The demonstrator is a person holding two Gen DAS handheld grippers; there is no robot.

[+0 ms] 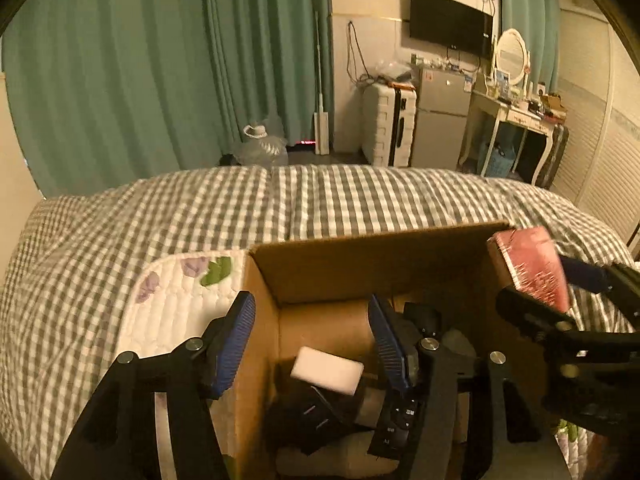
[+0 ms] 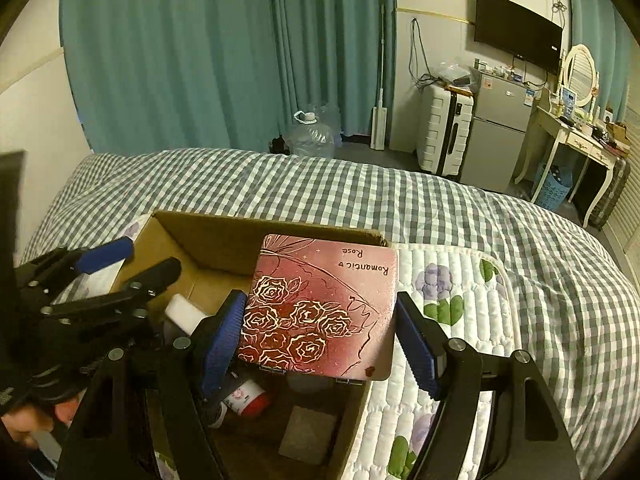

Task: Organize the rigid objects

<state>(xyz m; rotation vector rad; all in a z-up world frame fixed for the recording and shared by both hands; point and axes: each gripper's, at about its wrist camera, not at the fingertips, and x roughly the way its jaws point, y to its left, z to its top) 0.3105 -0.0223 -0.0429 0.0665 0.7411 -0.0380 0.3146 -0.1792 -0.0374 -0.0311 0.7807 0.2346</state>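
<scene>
An open cardboard box (image 1: 320,268) (image 2: 208,240) sits on the checked bed. My right gripper (image 2: 320,340) (image 1: 560,292) is shut on a red rose-printed tin (image 2: 320,304) (image 1: 532,264) and holds it over the box's right rim. My left gripper (image 1: 312,340) (image 2: 128,264) is open, straddling the box's left wall. A white block (image 1: 328,370) (image 2: 184,312) appears in mid-air below it, over dark items in the box. A red-capped bottle (image 2: 248,396) and a grey pad (image 2: 308,432) lie on the box floor.
A white floral quilted mat (image 1: 176,304) (image 2: 452,292) lies under the box on the checked bedspread (image 1: 160,216). Beyond the bed are green curtains, a water jug (image 1: 262,146), a white suitcase (image 1: 386,124), a small fridge and a dressing table.
</scene>
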